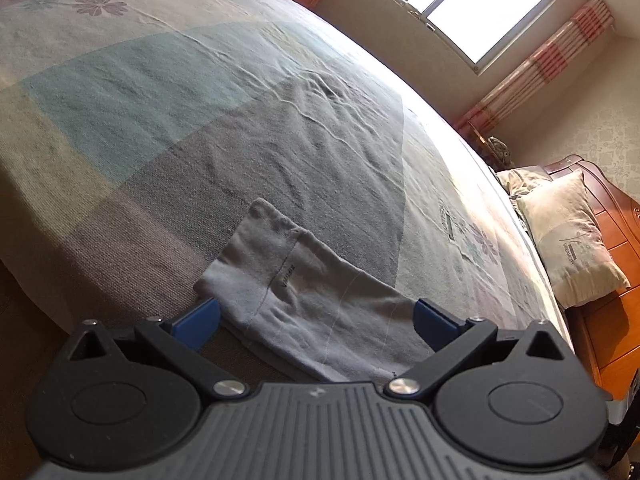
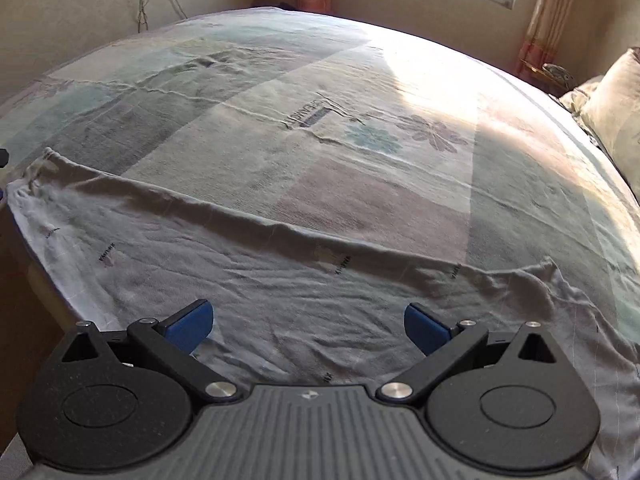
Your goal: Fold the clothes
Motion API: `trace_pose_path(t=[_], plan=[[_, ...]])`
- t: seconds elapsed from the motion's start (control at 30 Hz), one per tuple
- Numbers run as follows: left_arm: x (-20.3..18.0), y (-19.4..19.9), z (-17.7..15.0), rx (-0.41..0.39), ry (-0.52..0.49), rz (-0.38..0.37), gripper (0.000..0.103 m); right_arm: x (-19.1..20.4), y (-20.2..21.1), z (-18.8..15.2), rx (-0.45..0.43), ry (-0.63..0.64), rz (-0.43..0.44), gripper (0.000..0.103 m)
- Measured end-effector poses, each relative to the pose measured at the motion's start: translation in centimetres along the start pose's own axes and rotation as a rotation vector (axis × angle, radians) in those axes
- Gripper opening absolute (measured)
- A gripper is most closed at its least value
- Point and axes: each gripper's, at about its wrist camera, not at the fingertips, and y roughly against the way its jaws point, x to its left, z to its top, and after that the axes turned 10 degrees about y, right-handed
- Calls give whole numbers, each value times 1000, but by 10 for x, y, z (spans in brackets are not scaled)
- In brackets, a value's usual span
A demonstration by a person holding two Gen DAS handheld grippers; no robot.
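Left gripper: jaws spread, straddling garment end, poised for pinch. Right gripper: spread over cloth middle. Garment: flat along bed edge, fold stage unclear.

Daylight pours from the window at the upper right of both views, blown out to white, and throws a glaring band across the bed. Lower left areas sit in dim shadow. Fisheye distortion bows the bed's edges, and corners darken and blur.
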Motion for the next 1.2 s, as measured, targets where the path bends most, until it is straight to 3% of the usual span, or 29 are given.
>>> trace_pose_path(t=[0.17, 0.37, 0.57, 0.73, 0.97, 1.2], plan=[[1, -3, 8, 59, 14, 35, 102, 72, -12, 55, -90, 271, 98, 103], [11, 2, 9, 62, 72, -3, 102, 164, -33, 87, -152, 582, 168, 103], [22, 6, 11, 60, 140, -42, 102, 223, -45, 95, -213, 805, 134, 103], [37, 0, 7, 77, 240, -137, 102, 237, -52, 100, -233, 871, 79, 103], [46, -13, 1, 115, 305, -187, 102, 241, -52, 105, -260, 911, 22, 103], [52, -30, -4, 141, 381, -270, 102, 230, -48, 117, -272, 871, -8, 103]])
